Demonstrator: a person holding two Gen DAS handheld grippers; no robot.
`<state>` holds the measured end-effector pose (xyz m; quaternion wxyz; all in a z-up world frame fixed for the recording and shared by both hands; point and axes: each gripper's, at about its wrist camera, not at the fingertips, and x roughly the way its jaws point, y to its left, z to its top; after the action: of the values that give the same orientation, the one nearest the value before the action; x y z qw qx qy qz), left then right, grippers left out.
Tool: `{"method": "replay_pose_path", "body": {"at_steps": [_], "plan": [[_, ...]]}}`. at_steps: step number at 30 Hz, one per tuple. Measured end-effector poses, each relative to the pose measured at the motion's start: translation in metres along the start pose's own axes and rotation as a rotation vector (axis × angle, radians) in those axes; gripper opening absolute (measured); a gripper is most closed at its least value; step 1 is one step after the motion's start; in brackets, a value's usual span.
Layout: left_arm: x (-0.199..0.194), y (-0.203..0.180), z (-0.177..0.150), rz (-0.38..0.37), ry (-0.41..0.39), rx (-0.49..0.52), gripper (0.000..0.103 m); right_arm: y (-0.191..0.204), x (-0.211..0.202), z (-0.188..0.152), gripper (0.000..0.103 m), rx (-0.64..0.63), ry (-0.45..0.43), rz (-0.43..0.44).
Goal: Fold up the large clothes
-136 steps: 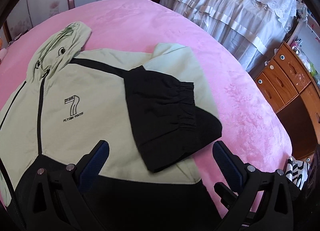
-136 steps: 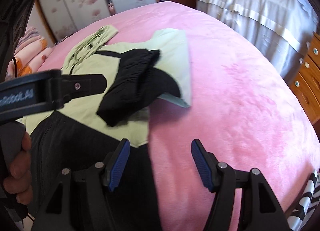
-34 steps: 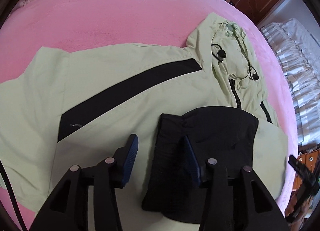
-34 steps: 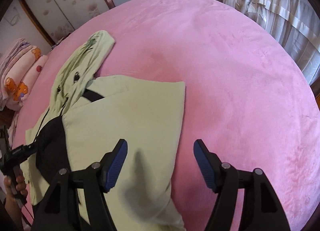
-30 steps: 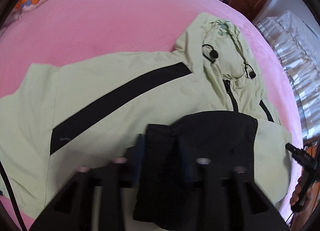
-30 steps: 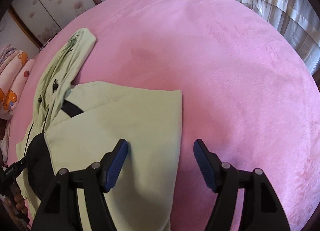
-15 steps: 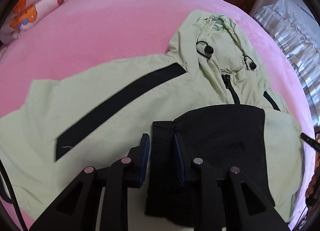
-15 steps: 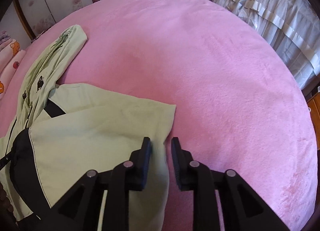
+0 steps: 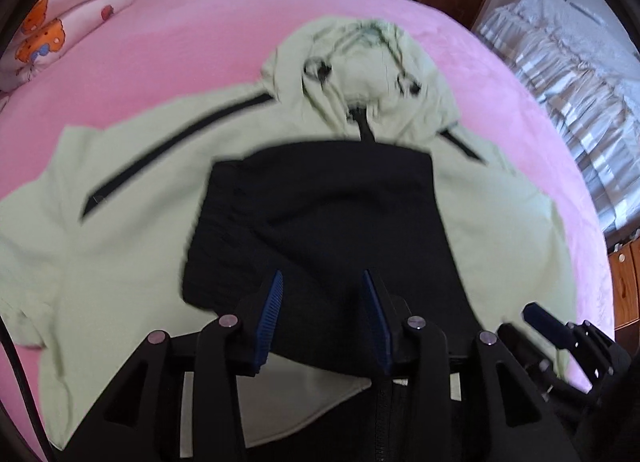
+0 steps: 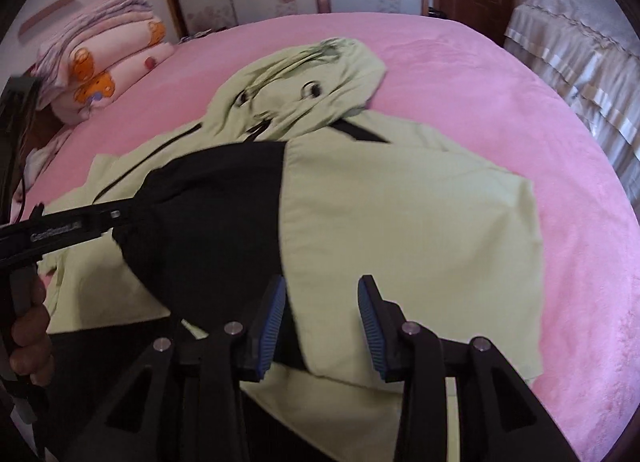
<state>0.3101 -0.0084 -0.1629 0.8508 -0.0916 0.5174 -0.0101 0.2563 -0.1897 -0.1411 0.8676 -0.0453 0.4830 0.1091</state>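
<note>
Blue-padded left claw (image 9: pixel 323 302) and right claw (image 10: pixel 320 302) are opening over the jacket (image 10: pixel 400 230).

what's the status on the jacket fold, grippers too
Left hand-held gripper and right hand-held gripper both opening, nothing pinched. Jacket flat on pink bed, both sleeves folded in, hood still out. Nothing in the way.

The jacket (image 9: pixel 120 246) lies flat on the bed (image 9: pixel 168 30), hood (image 9: pixel 360 62) toward twelve o'clock. Both sleeves (image 9: pixel 320 214) are folded across its middle. Folded blankets (image 10: pixel 104 62) sit at ten o'clock.
</note>
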Motion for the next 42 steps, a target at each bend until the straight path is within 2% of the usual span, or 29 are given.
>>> {"method": "replay_pose_path", "body": {"at_steps": [2,5,8,10,12,15,18,23,25,27,32,36,39,42], "plan": [[0.013,0.002,-0.011,0.045,0.025,-0.004,0.04,0.004,0.012,-0.013,0.038,-0.024,0.038,-0.019],[0.016,0.008,-0.018,0.046,0.017,0.005,0.04,-0.027,0.018,-0.024,0.036,0.0,0.052,-0.122],[0.014,0.014,-0.019,0.035,0.022,0.015,0.04,-0.085,0.01,-0.034,0.036,0.083,0.045,-0.308],[0.013,0.017,-0.018,0.015,0.025,0.019,0.04,-0.125,0.005,-0.043,0.036,0.159,0.049,-0.321],[0.013,0.02,-0.017,0.012,0.026,0.027,0.04,-0.152,-0.001,-0.049,0.055,0.213,0.056,-0.344],[0.012,0.017,-0.017,0.023,0.025,0.04,0.042,-0.169,-0.008,-0.052,0.055,0.271,0.055,-0.328],[0.01,0.014,-0.017,0.023,0.035,0.045,0.048,-0.168,-0.011,-0.051,0.055,0.287,0.052,-0.33],[0.002,0.01,-0.01,0.026,0.041,0.041,0.051,-0.152,-0.019,-0.038,0.055,0.308,0.005,-0.275],[-0.001,0.007,-0.004,0.026,0.027,0.042,0.063,-0.139,-0.021,-0.024,0.055,0.296,-0.029,-0.245],[-0.003,0.004,0.006,0.048,-0.004,0.05,0.068,-0.124,-0.016,-0.006,0.055,0.27,-0.046,-0.221],[0.012,-0.002,0.044,0.088,-0.055,0.025,0.068,-0.093,0.012,0.046,0.055,0.225,-0.067,-0.154],[0.036,-0.007,0.072,0.107,-0.053,0.003,0.068,-0.075,0.045,0.082,0.055,0.216,-0.06,-0.065],[0.055,-0.012,0.081,0.123,-0.041,0.004,0.068,-0.063,0.071,0.098,0.055,0.177,-0.038,-0.057],[0.069,-0.009,0.085,0.154,-0.035,0.026,0.068,-0.069,0.092,0.1,0.055,0.161,0.0,-0.101]]}}
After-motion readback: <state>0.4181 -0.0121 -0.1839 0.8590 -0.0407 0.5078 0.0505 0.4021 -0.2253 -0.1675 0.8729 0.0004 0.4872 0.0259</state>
